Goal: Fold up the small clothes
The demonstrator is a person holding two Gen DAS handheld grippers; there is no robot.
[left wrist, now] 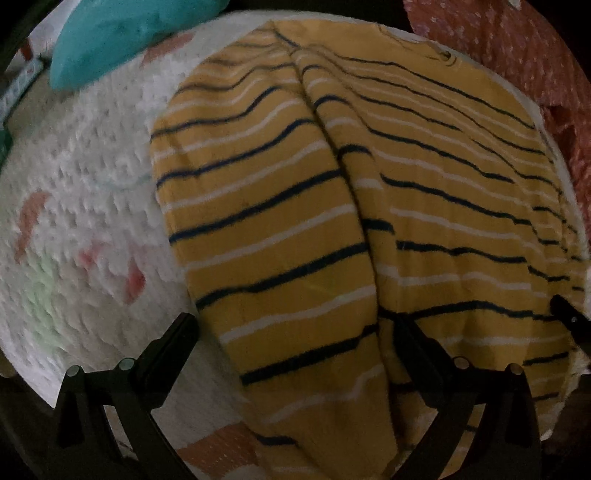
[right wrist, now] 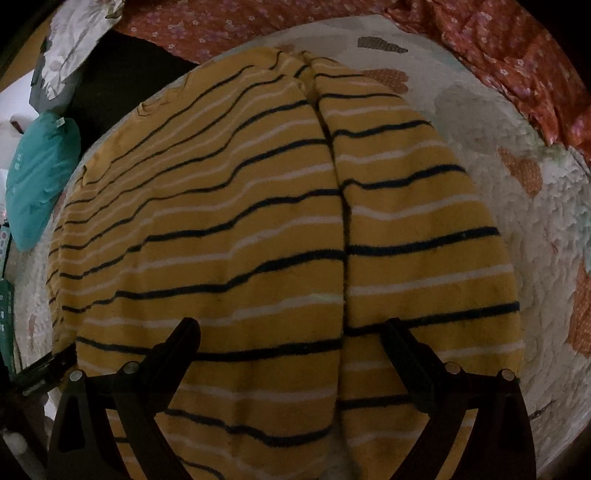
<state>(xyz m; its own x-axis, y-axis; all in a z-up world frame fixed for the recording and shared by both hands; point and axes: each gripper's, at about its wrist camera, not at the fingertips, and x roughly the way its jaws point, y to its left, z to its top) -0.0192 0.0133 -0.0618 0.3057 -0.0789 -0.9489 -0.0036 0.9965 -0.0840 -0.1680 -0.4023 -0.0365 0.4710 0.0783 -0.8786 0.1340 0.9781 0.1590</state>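
A yellow garment with dark and white stripes (left wrist: pixel 332 206) lies flat on a white textured blanket (left wrist: pixel 92 166). A lengthwise fold line runs down its middle; it fills the right wrist view too (right wrist: pixel 240 240). My left gripper (left wrist: pixel 295 325) is open and empty, with its fingers low over the garment's near left part. My right gripper (right wrist: pixel 291 328) is open and empty, straddling the middle fold near the garment's near end. A black tip of the right gripper (left wrist: pixel 569 314) shows at the garment's right edge in the left wrist view.
A teal cloth (left wrist: pixel 122 33) lies at the far left, also seen in the right wrist view (right wrist: pixel 40 177). Red flowered fabric (right wrist: pixel 517 48) borders the blanket at the back and right. A white patterned cloth (right wrist: pixel 70 48) and a dark patch lie at the far left.
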